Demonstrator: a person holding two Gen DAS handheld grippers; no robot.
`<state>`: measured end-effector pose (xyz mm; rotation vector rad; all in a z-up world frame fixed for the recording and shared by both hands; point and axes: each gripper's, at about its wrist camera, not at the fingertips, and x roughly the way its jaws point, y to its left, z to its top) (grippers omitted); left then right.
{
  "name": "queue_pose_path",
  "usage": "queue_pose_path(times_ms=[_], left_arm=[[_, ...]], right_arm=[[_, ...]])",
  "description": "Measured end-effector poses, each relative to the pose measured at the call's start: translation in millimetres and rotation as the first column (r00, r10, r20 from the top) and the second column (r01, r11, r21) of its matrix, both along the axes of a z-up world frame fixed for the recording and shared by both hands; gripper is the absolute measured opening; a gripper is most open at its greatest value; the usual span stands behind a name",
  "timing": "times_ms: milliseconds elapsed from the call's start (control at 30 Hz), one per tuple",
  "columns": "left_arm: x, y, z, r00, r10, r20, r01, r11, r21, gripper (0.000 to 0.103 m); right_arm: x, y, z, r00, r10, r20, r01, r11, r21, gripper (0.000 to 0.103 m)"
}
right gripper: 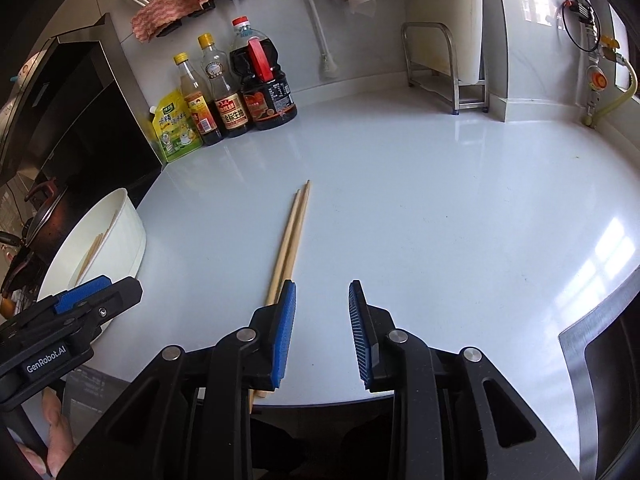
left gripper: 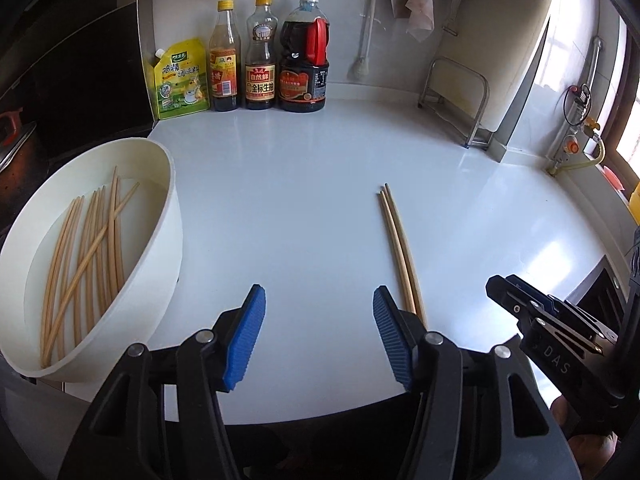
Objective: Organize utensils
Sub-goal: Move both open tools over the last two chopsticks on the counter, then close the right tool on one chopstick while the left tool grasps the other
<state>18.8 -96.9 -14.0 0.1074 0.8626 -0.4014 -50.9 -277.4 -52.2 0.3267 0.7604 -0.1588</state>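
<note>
A pair of wooden chopsticks (left gripper: 400, 248) lies side by side on the white countertop (left gripper: 300, 200), also in the right wrist view (right gripper: 290, 240). A white bowl (left gripper: 160, 240) at the left holds several more chopsticks (left gripper: 88, 256); it also shows in the right wrist view (right gripper: 128, 232). My left gripper (left gripper: 319, 300) is open and empty, hovering between bowl and pair, its right finger just left of the pair's near end. My right gripper (right gripper: 322, 294) is open and empty, its left finger over the pair's near end. Each gripper appears in the other's view: right (left gripper: 536, 312), left (right gripper: 80, 304).
Sauce bottles (left gripper: 262, 52) and a yellow-green seasoning pouch (left gripper: 182, 78) stand at the back wall. A steel rack with a cutting board (left gripper: 476, 92) is at back right. A stove with a pot (right gripper: 36, 216) is at the left. A steel sink edge (right gripper: 592, 320) lies right.
</note>
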Motion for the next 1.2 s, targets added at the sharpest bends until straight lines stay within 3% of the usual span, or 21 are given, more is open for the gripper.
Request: queue_pose_path(times_ms=[367, 600, 800, 1100, 1200], left_arm=[[18, -4, -29, 0.997, 0.034, -0.065, -0.032, 0.999, 0.039, 0.058], [23, 2, -36, 0.994, 0.056, -0.094, -0.054, 0.998, 0.025, 0.060], [26, 8, -38, 0.992, 0.073, -0.103, -0.072, 0.997, 0.018, 0.060], [29, 10, -43, 0.990, 0.080, -0.114, -0.079, 0.997, 0.013, 0.060], [29, 5, -47, 0.989, 0.076, -0.129, -0.076, 0.997, 0.002, 0.060]], right_arm=[[29, 12, -24, 0.996, 0.047, -0.076, -0.047, 0.999, 0.005, 0.031], [42, 26, -34, 0.990, 0.057, -0.132, -0.065, 0.997, -0.052, 0.031], [47, 33, -39, 0.986, 0.071, -0.148, -0.082, 0.995, -0.064, 0.031], [48, 44, -42, 0.986, 0.073, -0.150, -0.097, 0.983, -0.156, 0.031], [48, 44, -42, 0.986, 0.077, -0.146, -0.101, 0.981, -0.165, 0.018]])
